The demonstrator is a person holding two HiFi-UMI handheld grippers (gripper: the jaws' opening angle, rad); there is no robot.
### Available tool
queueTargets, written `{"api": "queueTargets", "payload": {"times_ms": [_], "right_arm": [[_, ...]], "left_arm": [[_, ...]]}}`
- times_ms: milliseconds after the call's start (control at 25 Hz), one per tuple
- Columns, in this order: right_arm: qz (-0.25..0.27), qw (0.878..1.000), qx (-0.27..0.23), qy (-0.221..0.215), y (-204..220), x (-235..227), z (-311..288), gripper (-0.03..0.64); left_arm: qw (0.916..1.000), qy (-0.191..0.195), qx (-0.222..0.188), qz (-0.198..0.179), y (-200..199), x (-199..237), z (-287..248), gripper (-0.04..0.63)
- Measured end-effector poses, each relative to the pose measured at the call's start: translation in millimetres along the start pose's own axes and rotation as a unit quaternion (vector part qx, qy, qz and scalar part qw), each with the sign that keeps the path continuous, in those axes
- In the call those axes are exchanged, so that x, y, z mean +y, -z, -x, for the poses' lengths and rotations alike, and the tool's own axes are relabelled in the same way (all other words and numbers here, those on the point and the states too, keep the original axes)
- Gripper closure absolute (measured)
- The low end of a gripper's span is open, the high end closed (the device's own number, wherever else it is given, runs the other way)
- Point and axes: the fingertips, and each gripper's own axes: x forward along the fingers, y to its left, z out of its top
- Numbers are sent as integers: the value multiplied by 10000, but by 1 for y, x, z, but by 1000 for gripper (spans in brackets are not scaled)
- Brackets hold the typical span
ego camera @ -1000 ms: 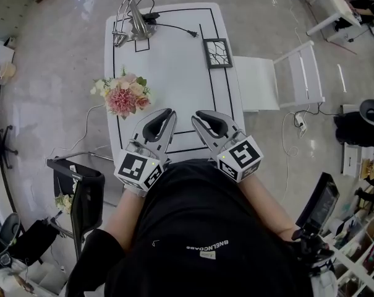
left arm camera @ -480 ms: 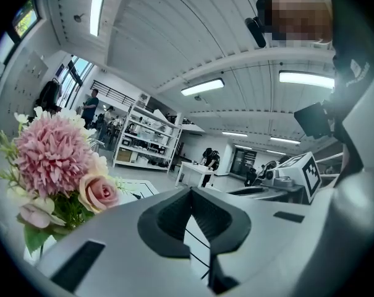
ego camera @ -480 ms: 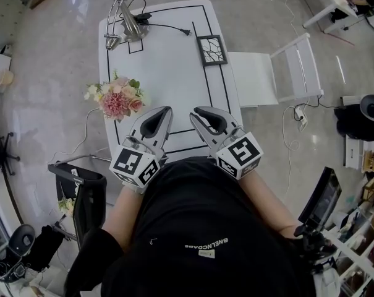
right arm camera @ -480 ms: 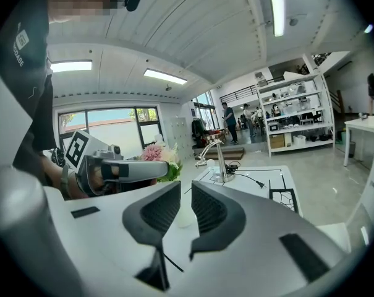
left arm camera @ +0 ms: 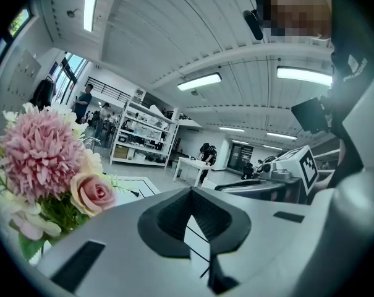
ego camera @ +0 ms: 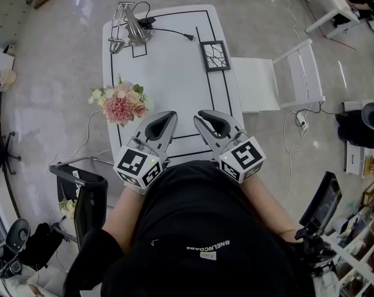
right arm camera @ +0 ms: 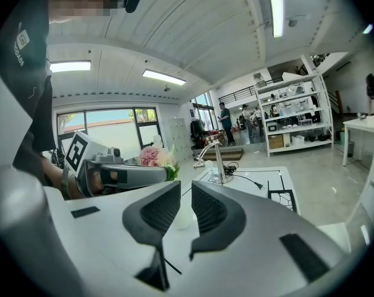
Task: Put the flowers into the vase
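A bouquet of pink and cream flowers [ego camera: 120, 103] stands upright at the left edge of the white table [ego camera: 168, 67]. Its blossoms hide whatever holds it. In the left gripper view the flowers [left arm camera: 41, 156] are close on the left. My left gripper [ego camera: 172, 114] hovers over the table's near edge, right of the bouquet and apart from it. It is shut, tips meeting on nothing [left arm camera: 190, 190]. My right gripper [ego camera: 199, 114] is beside it, open by a narrow gap [right arm camera: 185, 187] with nothing held. A pale shape shows through that gap; I cannot tell what it is.
A metal desk lamp [ego camera: 130, 28] with a black cable stands at the table's far left corner. A small black-framed square [ego camera: 214, 55] lies near the far right edge. A white chair [ego camera: 279, 79] stands right of the table and a dark chair [ego camera: 81, 193] near left.
The head view has swayed slightly. Both grippers keep their places over the near edge of the table, and the flowers have not moved.
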Motion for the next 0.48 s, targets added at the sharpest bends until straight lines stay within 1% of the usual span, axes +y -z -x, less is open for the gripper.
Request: {"api": "queueTargets", "payload": {"times_ms": [240,480], "right_arm": [[11,10000,-5,63,0,-3,0,557],[10,9999,2,110,2,-2,2,555]], "left_arm": [[9998,46,186,-15,8,-3,-3,591],[9999,108,102,63,9,-8,-1,591]]}}
